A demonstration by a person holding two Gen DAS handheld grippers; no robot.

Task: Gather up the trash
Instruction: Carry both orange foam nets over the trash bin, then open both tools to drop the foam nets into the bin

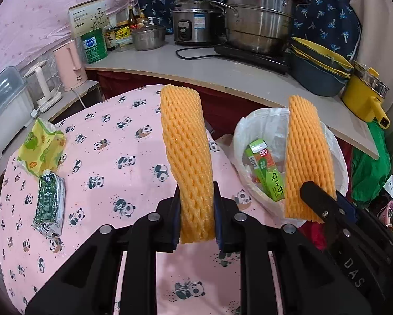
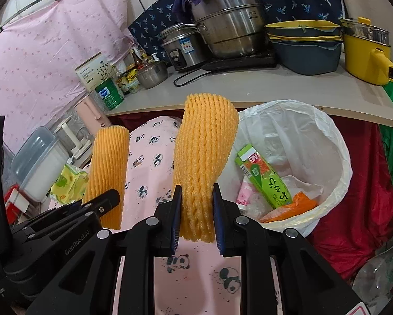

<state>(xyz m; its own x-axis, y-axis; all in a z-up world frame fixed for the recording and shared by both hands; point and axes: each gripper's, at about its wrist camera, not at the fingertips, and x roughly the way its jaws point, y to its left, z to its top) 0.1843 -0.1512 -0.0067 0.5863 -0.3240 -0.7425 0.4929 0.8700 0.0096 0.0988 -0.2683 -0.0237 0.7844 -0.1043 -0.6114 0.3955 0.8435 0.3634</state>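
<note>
Left gripper [image 1: 196, 210] clamped on foam net [image 1: 187, 157], held above table [image 1: 123, 131]. Right gripper [image 2: 196, 207] clamped on second foam net [image 2: 204, 157], beside bin [image 2: 335, 141]. Green carton [image 2: 264, 176] already binned. Left on table's left edge: yellow pack [image 1: 42, 147], dark carton [image 1: 49, 204]. Judged about halfway.

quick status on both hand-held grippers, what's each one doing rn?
Left hand-held gripper: closed on an orange foam net sleeve.
Right hand-held gripper: closed on a second orange foam net sleeve.

I am in a home kitchen: pots [image 1: 259, 23], rice cooker [image 1: 194, 25], kettles [image 1: 70, 65] and sauce bottles [image 1: 132, 19] crowd the counter [image 1: 222, 71].
</note>
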